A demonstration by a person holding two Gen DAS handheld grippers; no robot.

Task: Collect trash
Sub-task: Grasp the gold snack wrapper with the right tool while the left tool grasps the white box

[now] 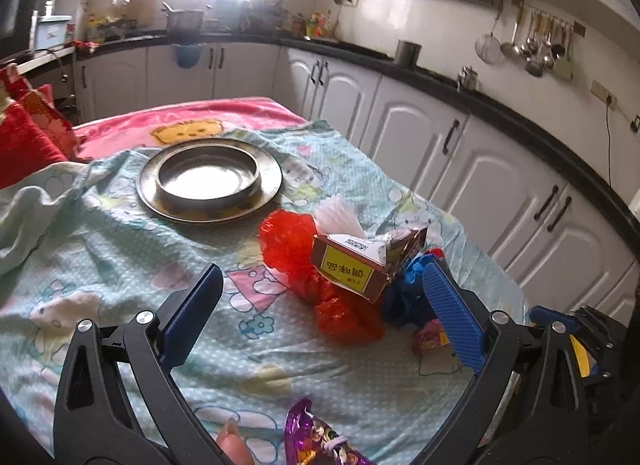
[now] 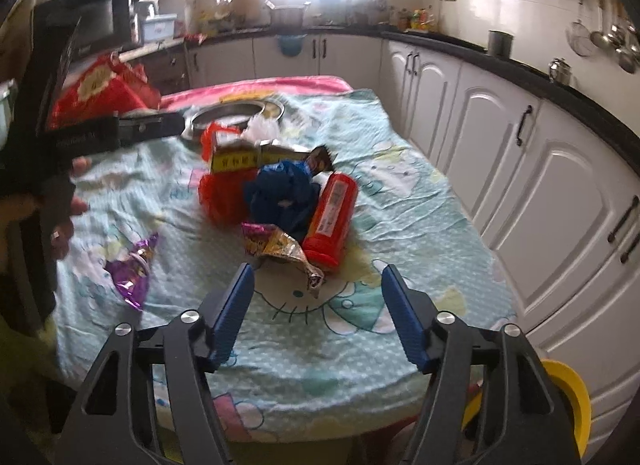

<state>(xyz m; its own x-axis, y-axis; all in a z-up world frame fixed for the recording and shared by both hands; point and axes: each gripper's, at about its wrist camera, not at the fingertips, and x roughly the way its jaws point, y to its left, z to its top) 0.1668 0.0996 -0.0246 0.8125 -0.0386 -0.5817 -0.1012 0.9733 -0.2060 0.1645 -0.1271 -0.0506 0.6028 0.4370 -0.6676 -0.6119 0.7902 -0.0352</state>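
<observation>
Left gripper [image 1: 320, 297] above bench [image 1: 120, 265] with cartoon cloth, fingers spread wide, holding nothing. Right gripper [image 2: 318, 297] likewise: fingers spread, empty, low over cloth near bench's front edge.

Trash heaped mid-bench: red plastic bag [image 1: 288, 241], torn brown carton [image 1: 360, 265] with yellow label resting on it, blue crumpled bag [image 2: 284, 193] beside, red cylindrical container [image 2: 332, 217] lying on its side, foil snack wrapper [image 2: 280, 249] touching it. Purple wrapper [image 2: 134, 273] lies apart, nearer left hand [image 2: 64, 201]. Metal plate [image 1: 210, 179] behind heap.

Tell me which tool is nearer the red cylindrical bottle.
Right. The right tool hangs open just short of the red cylindrical bottle; the left tool sits over the red bag side, farther off.
</observation>
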